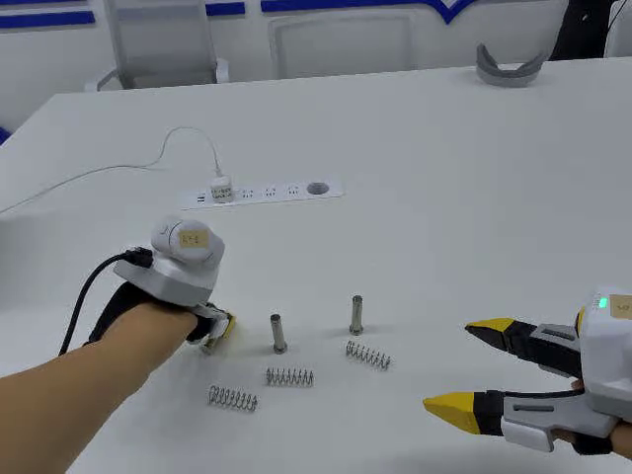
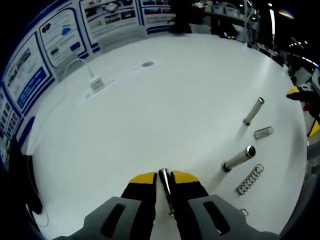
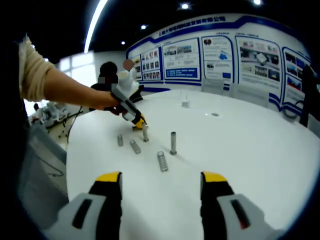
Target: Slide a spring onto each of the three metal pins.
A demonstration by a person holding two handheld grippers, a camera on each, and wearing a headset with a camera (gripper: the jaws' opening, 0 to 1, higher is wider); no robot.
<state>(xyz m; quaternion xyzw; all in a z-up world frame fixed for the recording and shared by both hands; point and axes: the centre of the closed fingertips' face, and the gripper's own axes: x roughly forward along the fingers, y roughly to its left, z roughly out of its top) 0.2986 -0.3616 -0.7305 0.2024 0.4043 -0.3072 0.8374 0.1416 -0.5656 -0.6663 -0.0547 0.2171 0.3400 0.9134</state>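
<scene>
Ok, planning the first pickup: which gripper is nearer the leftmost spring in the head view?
Left. The left gripper, shut on a pin, is just beyond that spring; the open right gripper is far off to its right.

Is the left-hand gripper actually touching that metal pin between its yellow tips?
Touching. The left gripper view shows the left gripper with its jaws closed against both sides of the metal pin, with no gap.

White table [image 1: 474,197], power strip [image 1: 265,192], white cable [image 1: 184,128], grey chair [image 1: 158,39]
</scene>
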